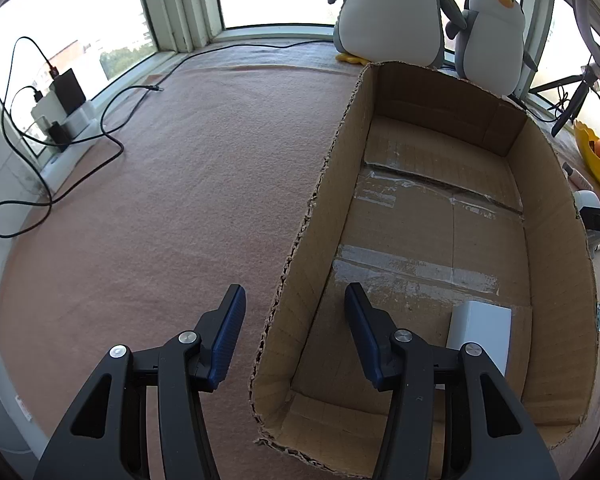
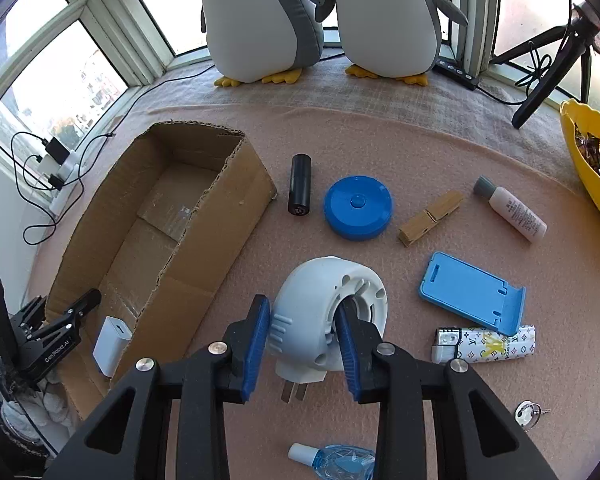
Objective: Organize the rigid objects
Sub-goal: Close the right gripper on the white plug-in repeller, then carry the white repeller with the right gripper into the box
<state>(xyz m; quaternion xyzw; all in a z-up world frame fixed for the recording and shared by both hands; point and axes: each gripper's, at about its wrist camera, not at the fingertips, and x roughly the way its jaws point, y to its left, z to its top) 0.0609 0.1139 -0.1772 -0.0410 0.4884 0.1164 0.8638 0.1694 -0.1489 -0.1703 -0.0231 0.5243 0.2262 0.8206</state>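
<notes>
Your right hand-held gripper (image 2: 302, 344) clamps the white plug-in device (image 2: 324, 312), ready for the cardboard box (image 2: 220, 240); your left hand-held gripper (image 1: 296, 336) straddles its wall, jaws apart, gripping nothing.

the left gripper (image 1: 294, 292) points steeply down and forward, its black arms spread and its blue pads (image 1: 228, 336) well apart; one finger hangs outside the box (image 1: 300, 248) wall, the other inside, neither touching it; the right gripper (image 2: 302, 304) also tilts steeply down, its jaws narrower; one blue pad (image 2: 256, 344) lies against the outside of the white plug (image 2: 312, 312), the other finger reaches into its hollow; a firm squeeze cannot be made out
</notes>
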